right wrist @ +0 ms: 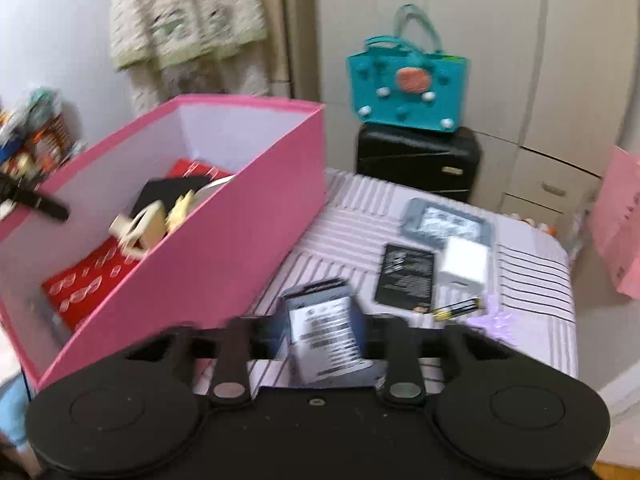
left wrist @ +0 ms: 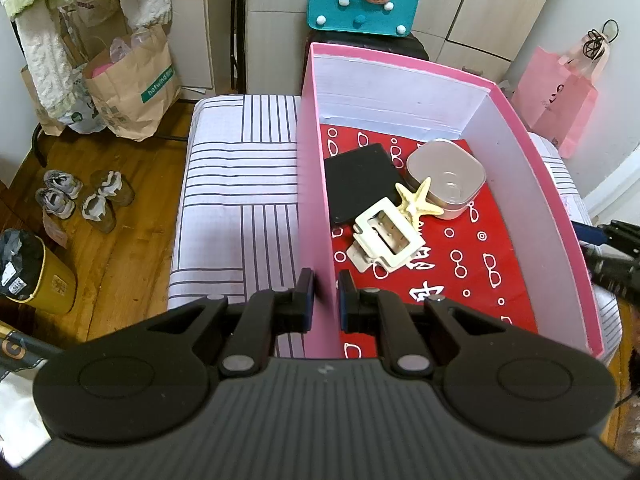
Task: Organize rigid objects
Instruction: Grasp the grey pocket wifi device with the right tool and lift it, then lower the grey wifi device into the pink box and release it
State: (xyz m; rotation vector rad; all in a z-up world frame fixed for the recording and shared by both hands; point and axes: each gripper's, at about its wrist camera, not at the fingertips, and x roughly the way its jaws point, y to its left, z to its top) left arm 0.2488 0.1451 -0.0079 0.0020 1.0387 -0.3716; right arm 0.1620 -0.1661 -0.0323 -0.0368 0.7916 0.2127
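A striped bedcover (right wrist: 532, 300) is spreading across the surface where a pink box (left wrist: 316, 184) is sitting open-topped, its floor lined with red patterned paper (left wrist: 472, 264). The left gripper (left wrist: 326, 296) is closing on the box's near-left wall, one finger outside and one inside — the pads look pressed to the cardboard or very nearly so. Inside the box, a black flat case (left wrist: 358, 182) is lying toward the left wall, with a square metal tin (left wrist: 446, 178) to its right, a cream hair claw clip (left wrist: 386, 236) resting below them and a pale starfish (left wrist: 418, 200) lying between the clip and the tin, touching both.

In the blurred right wrist view, the right gripper (right wrist: 320, 340) is gripping a small grey-blue box with a printed label (right wrist: 324, 332) between its fingers, held just beside the pink box's outer right wall and above the bedcover. Farther out on the cover, a grey rectangular case (right wrist: 444, 220) is lying near a white charger block (right wrist: 464, 264), a black printed card (right wrist: 406, 276) and — smallest of all — a black-and-gold battery (right wrist: 458, 309) just beside the card.
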